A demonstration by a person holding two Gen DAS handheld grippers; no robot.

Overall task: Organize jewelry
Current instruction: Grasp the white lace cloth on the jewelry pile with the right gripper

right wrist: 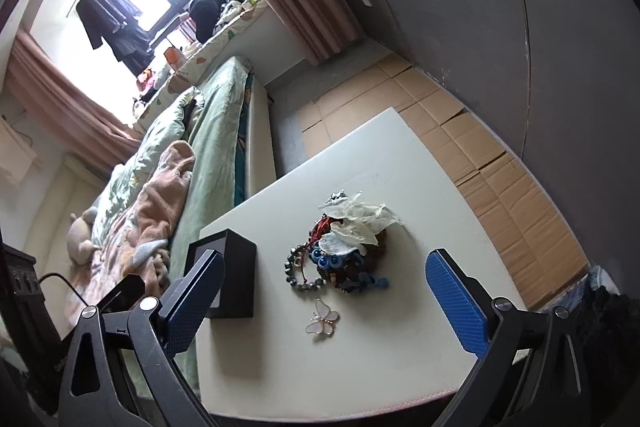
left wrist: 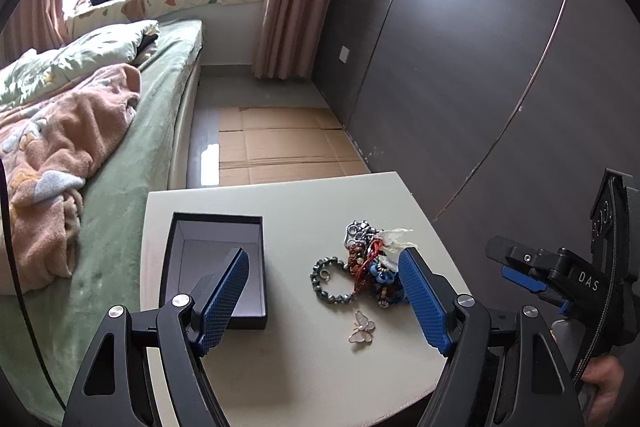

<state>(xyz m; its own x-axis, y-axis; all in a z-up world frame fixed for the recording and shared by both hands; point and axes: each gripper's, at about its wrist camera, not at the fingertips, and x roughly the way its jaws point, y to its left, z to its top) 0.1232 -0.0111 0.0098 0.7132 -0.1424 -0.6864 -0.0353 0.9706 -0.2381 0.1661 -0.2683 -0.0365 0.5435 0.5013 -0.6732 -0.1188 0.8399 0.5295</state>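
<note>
A: Left tongs (left wrist: pixel 324 291)?
B: Spread wide, nothing between the blue pads, hovering over the white desk (left wrist: pixel 280 199). Left pad sits over the box, right pad just at the 3 o'clock edge of the jewelry pile.

A: Right tongs (right wrist: pixel 332 291)?
B: Also spread, holding nothing, above the desk's near edge. In the left wrist view they show at 4 o'clock, off past the desk's side.

A: Task items?
B: Tangled jewelry pile (left wrist: pixel 370 261) mid-desk: beads, red cord, blue rings, a crumpled white bit on top. A grey bead bracelet (left wrist: pixel 330 281) lies at the pile's 9 o'clock, touching it. A butterfly brooch (left wrist: pixel 362 326), pink-white wings, lies apart from the pile at its 6 o'clock, flat on the desk.

A: Box?
B: Black jewelry box (left wrist: pixel 218 247), open, pale lining, nothing visible inside. At 9 o'clock of the pile, near the desk's bed-side edge, well apart from the jewelry.

A: Surroundings?
B: Bed (left wrist: pixel 132 155) with green sheet and pink blanket (left wrist: pixel 68 147) at 9 o'clock of the desk, flattened cardboard (left wrist: pixel 280 143) on the floor at 12, dark wardrobe (left wrist: pixel 460 67) at 2.
</note>
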